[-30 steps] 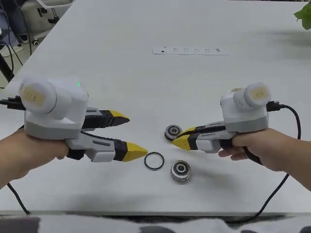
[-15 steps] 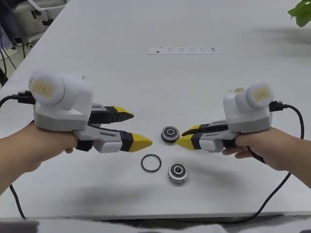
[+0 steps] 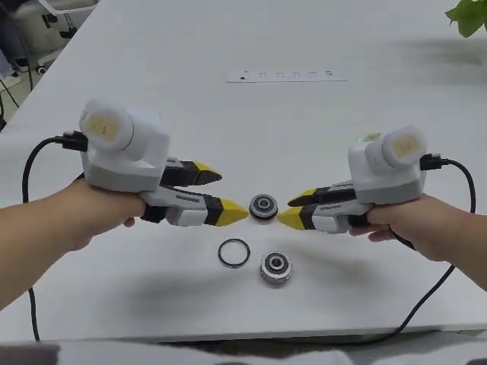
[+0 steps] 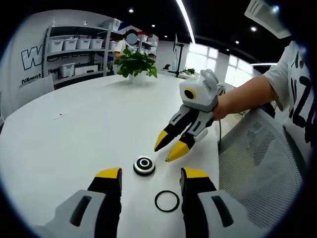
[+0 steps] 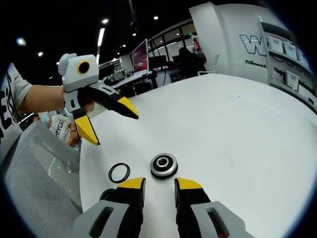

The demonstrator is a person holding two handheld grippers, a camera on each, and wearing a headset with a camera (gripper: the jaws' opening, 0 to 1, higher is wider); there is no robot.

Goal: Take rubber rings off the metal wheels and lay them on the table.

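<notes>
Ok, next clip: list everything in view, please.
Table: one, white, under everything.
Metal wheels: two; dark-rimmed wheel between the gripper tips, silvery wheel nearer the person.
Rubber ring: one, black, flat on the table left of the silvery wheel.
Flat strip: one, white, far side of the table.
Plant: one, green, far right corner.
Left gripper: one, white, yellow-tipped fingers open, empty.
Right gripper: one, white, yellow-tipped fingers slightly apart, empty.
Hands: two, left hand and right hand, each holding its gripper.

One wheel [image 3: 264, 206] is sitting between the left gripper [image 3: 233, 196] and the right gripper [image 3: 283, 211]. Nearer the table's [image 3: 152, 46] near edge, a ring [image 3: 233, 253] is lying just left of a second wheel [image 3: 275, 267].
</notes>
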